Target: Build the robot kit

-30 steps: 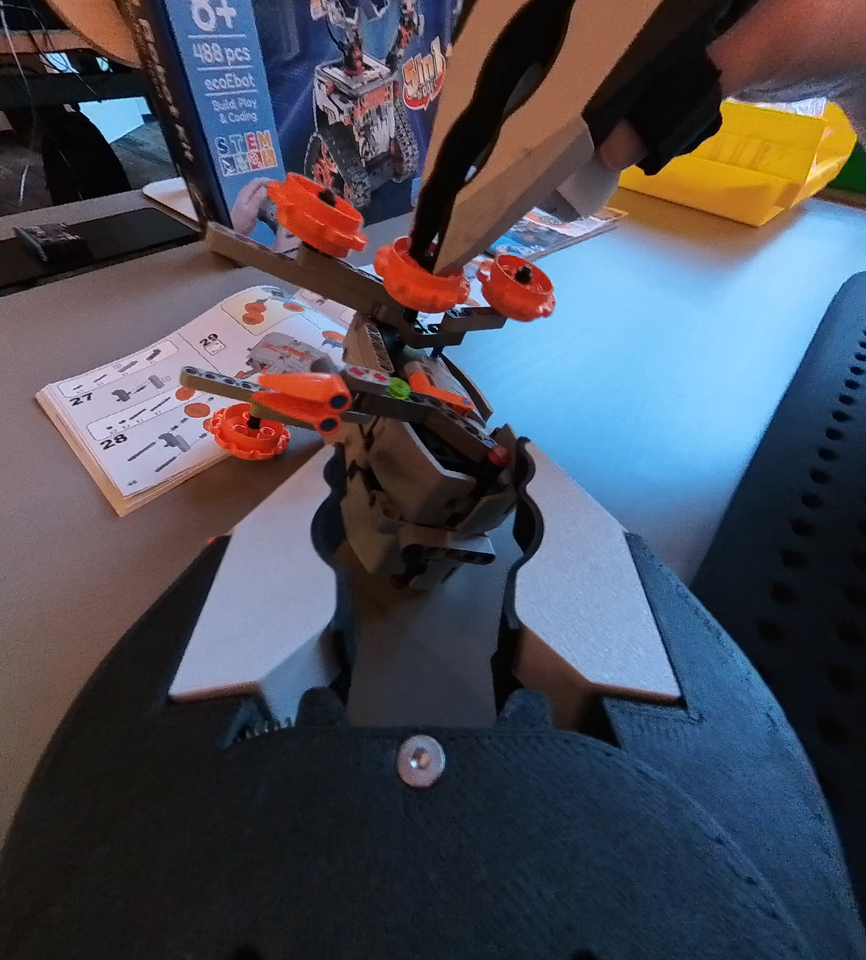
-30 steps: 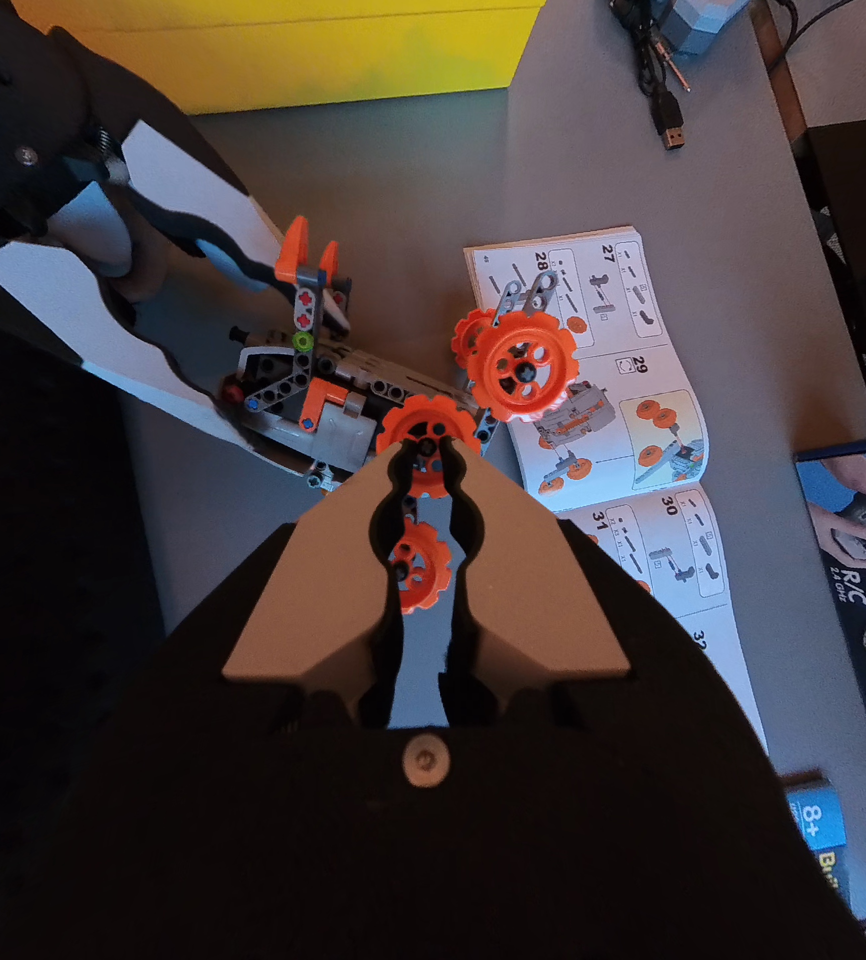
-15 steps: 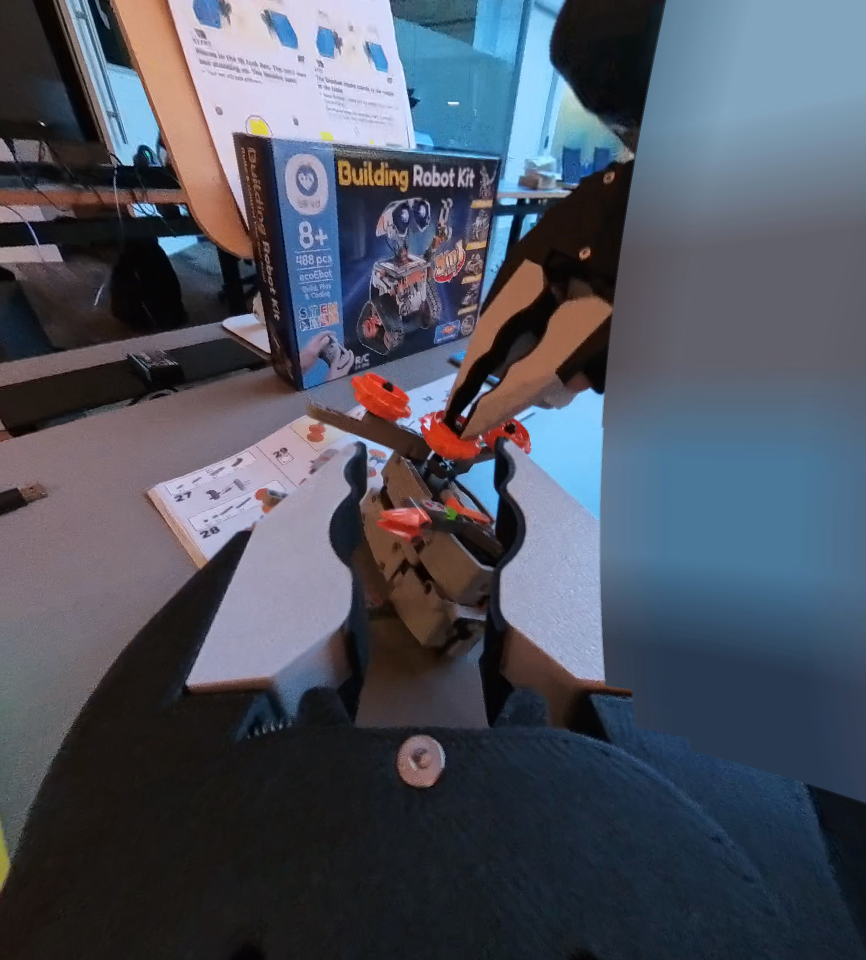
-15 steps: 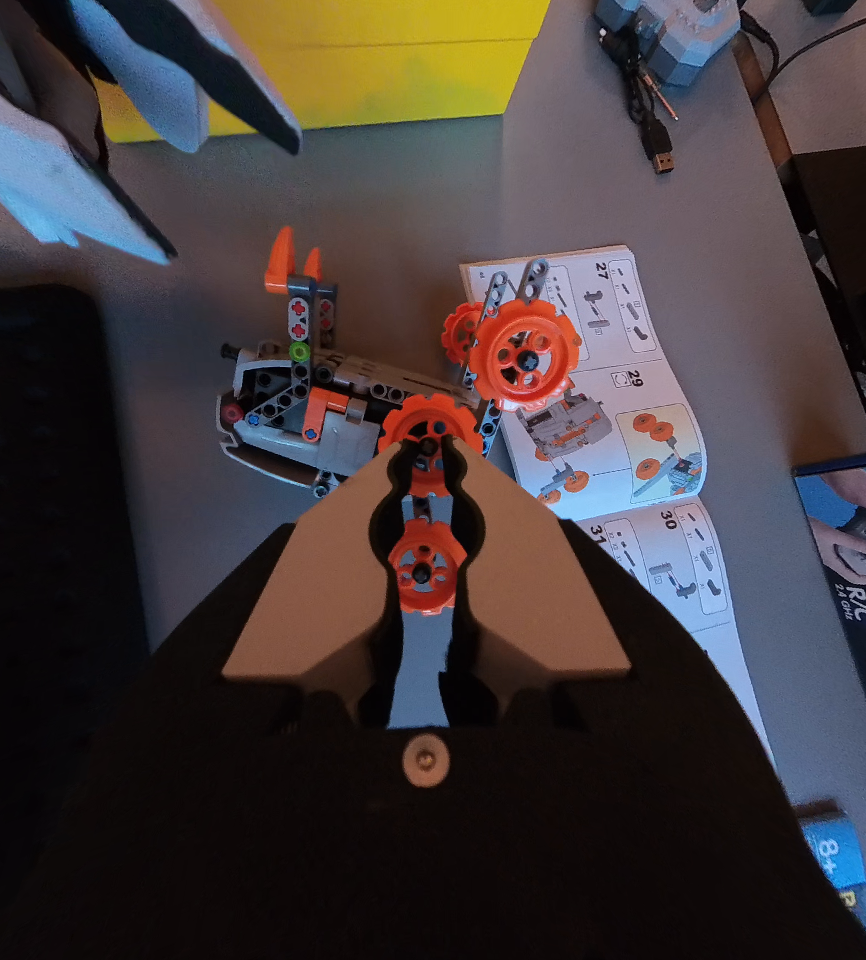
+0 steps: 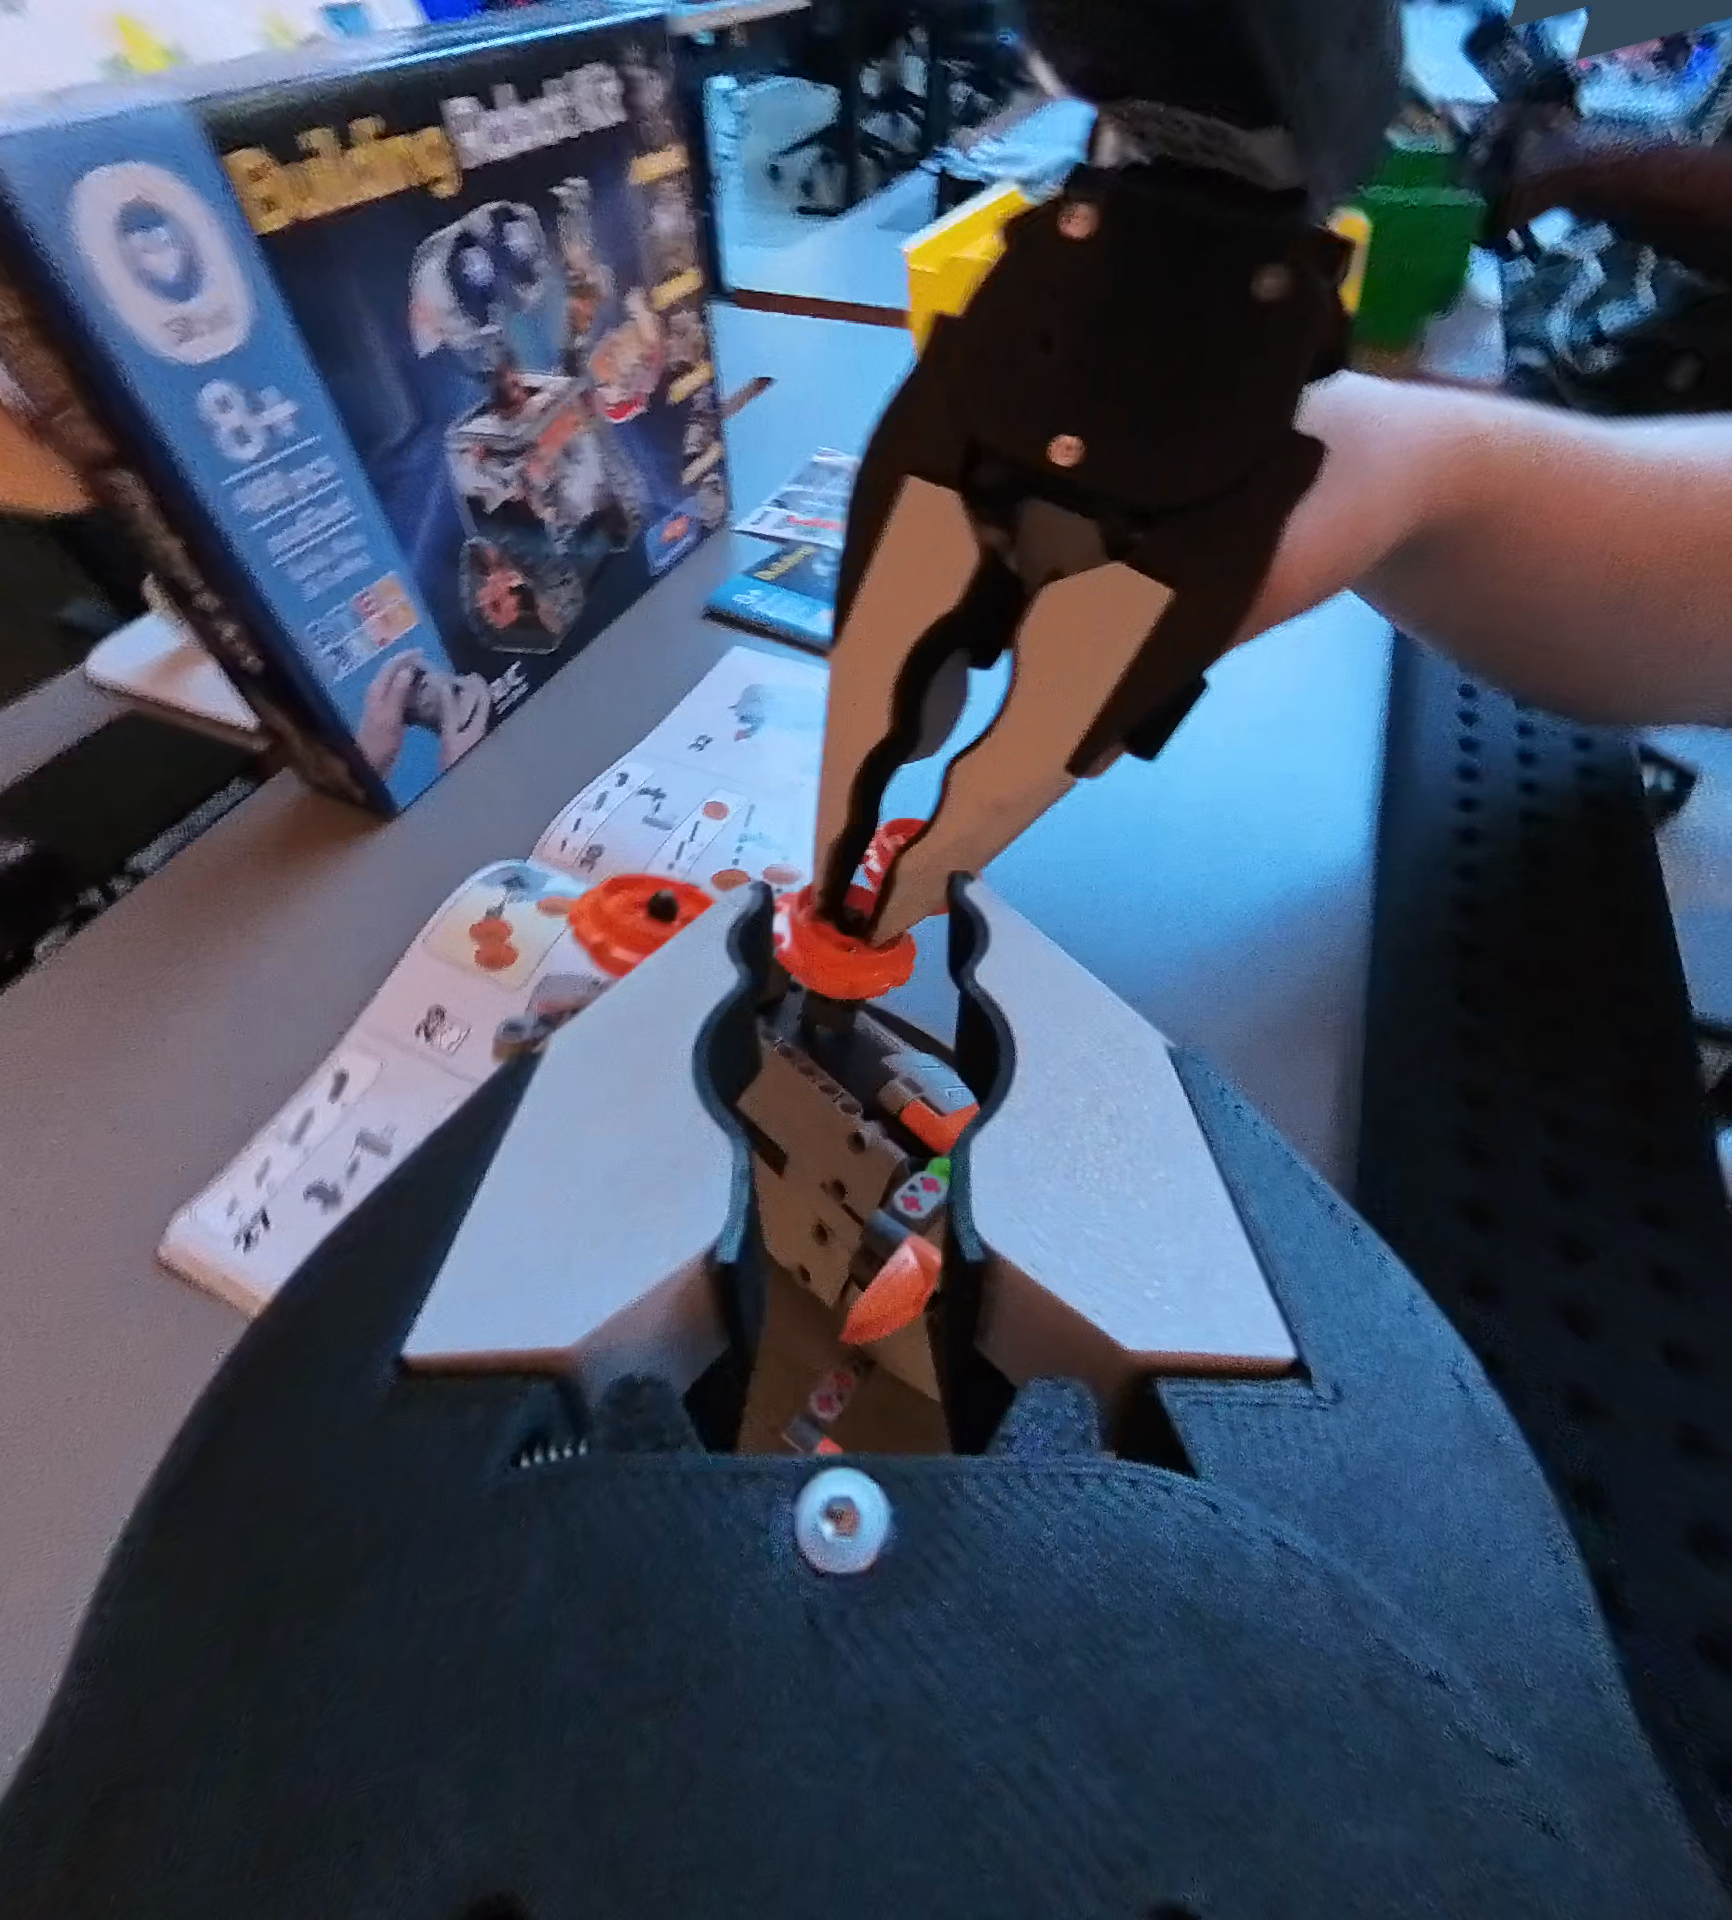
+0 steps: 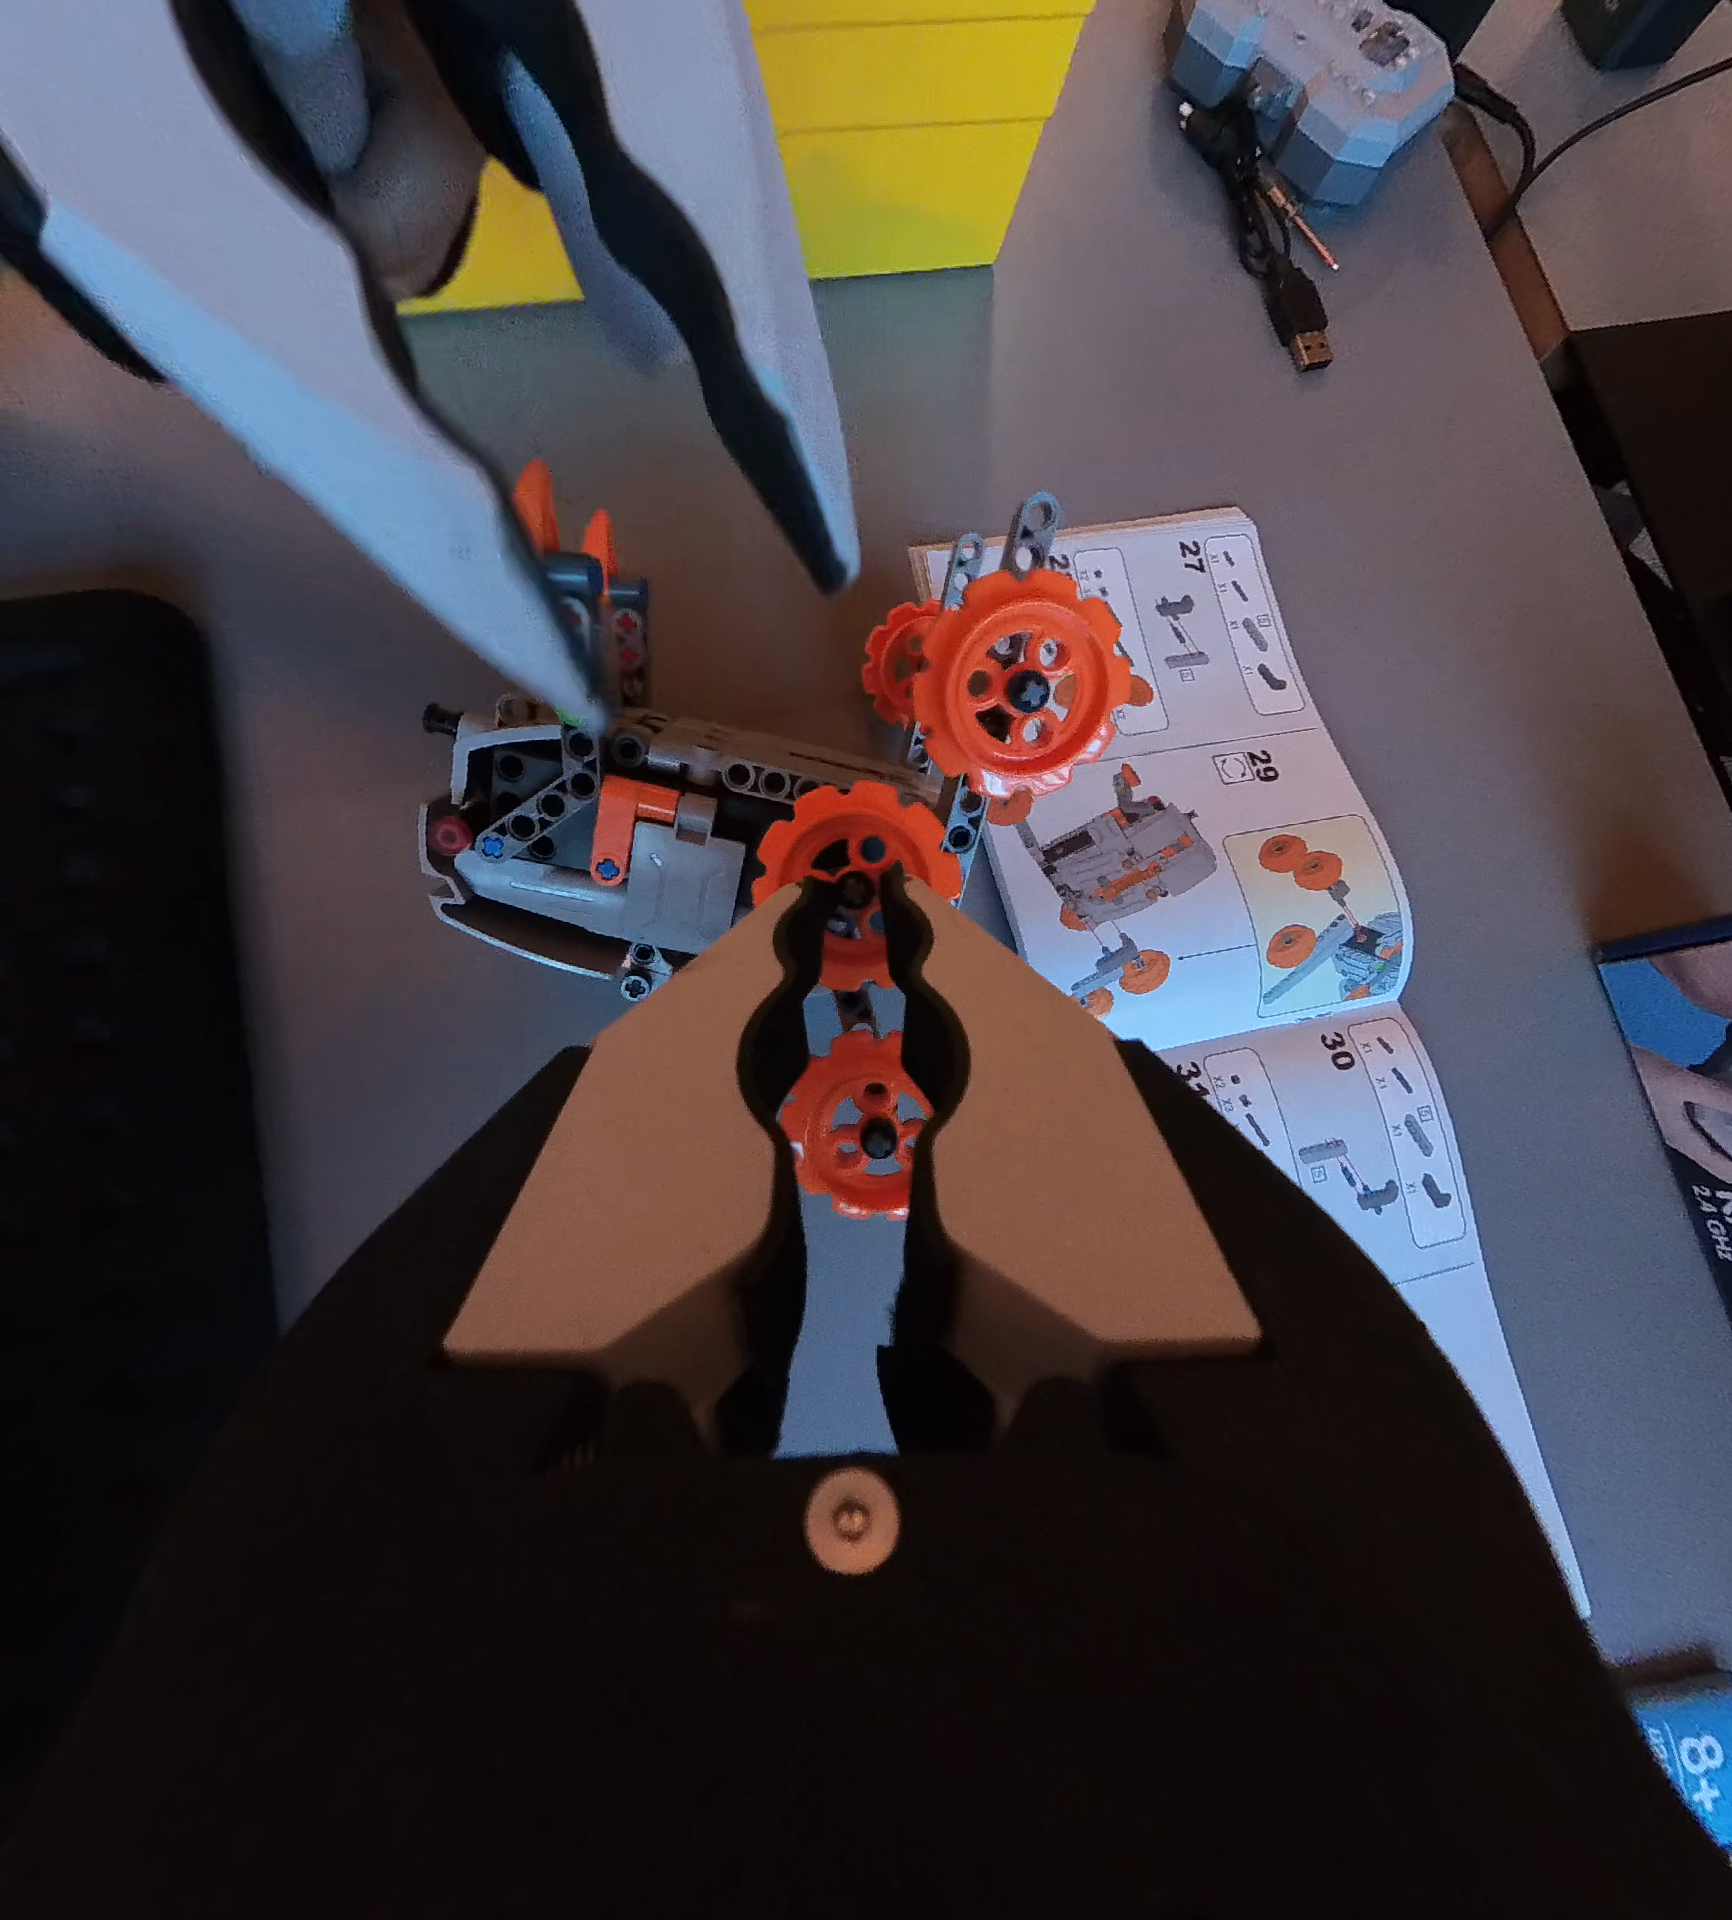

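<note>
**Two tongs on a toy build**

The grey brick model (image 6: pixel 613 831) lies on the bench (image 6: pixel 1205 364). The right tongs (image 6: pixel 857 894) pinch its orange gear (image 6: pixel 857 862), nearly closed. The left tongs (image 5: pixel 857 914) straddle the body, parted; contact is unclear. The model looks light, rigid and snap-fitted, so the body is the safest place to hold it. Its underside is hidden.

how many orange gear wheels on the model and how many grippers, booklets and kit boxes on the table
orange gear wheels: 4 (largest wheel, one behind it, one at the right gripper's tips, one between its fingers)
grippers: 2 (left gripper, right gripper)
instruction booklets: 1
kit boxes: 1
total: 8
</note>
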A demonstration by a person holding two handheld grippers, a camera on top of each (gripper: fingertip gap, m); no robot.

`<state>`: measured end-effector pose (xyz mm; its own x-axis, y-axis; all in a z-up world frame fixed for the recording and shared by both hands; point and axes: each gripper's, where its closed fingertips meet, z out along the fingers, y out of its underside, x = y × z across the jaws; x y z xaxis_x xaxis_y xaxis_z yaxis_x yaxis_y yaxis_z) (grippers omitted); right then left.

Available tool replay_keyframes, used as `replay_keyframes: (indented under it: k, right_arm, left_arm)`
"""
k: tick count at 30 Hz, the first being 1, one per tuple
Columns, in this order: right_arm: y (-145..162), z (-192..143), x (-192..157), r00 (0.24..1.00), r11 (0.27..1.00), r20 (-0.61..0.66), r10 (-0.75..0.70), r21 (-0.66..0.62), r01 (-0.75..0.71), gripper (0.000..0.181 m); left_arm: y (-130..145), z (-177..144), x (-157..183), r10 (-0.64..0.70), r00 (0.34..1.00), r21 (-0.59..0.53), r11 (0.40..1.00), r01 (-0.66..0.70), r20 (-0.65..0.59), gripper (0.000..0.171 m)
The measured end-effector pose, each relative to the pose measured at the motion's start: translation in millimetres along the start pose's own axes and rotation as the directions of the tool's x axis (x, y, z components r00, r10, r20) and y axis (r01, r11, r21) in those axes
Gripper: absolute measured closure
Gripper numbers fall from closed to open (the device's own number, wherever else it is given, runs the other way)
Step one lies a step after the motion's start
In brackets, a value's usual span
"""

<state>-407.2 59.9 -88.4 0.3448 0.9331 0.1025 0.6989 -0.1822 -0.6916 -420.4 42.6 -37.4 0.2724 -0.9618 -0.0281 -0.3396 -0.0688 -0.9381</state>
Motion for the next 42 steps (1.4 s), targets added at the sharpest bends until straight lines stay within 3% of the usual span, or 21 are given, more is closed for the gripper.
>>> replay_keyframes:
  k: [5, 9, 18, 30, 38, 42]
  right_arm:
    - [-1, 1, 0, 1.000, 1.000, 0.008, -0.003, 0.006, 0.003, 0.170]
    - [-2, 2, 1, 1.000, 1.000, 0.010, -0.012, 0.003, 0.012, 0.170]
    - [-2, 4, 5, 1.000, 1.000, 0.002, -0.010, -0.004, 0.010, 0.170]
    - [-3, -1, 14, 0.999, 0.999, -0.037, -0.038, -0.009, 0.038, 0.164]
    - [12, -21, 20, 0.997, 0.997, -0.043, -0.057, 0.058, 0.059, 0.137]
    - [25, -5, 17, 0.999, 0.998, 0.007, -0.052, 0.039, 0.052, 0.138]
  left_arm:
    - [18, 20, -1, 0.279, 0.960, -0.155, 0.950, -0.272, 0.029, 0.128]
    - [30, 31, 0, 0.366, 0.931, -0.233, 0.906, -0.354, 0.007, 0.126]
    - [37, 35, -2, 0.369, 0.929, -0.252, 0.900, -0.356, 0.005, 0.146]
    - [41, 42, -2, 0.388, 0.921, -0.306, 0.875, -0.375, -0.022, 0.134]
    - [41, 42, -3, 0.386, 0.922, -0.305, 0.876, -0.373, -0.021, 0.133]
    - [41, 43, -3, 0.383, 0.923, -0.306, 0.877, -0.370, -0.019, 0.133]
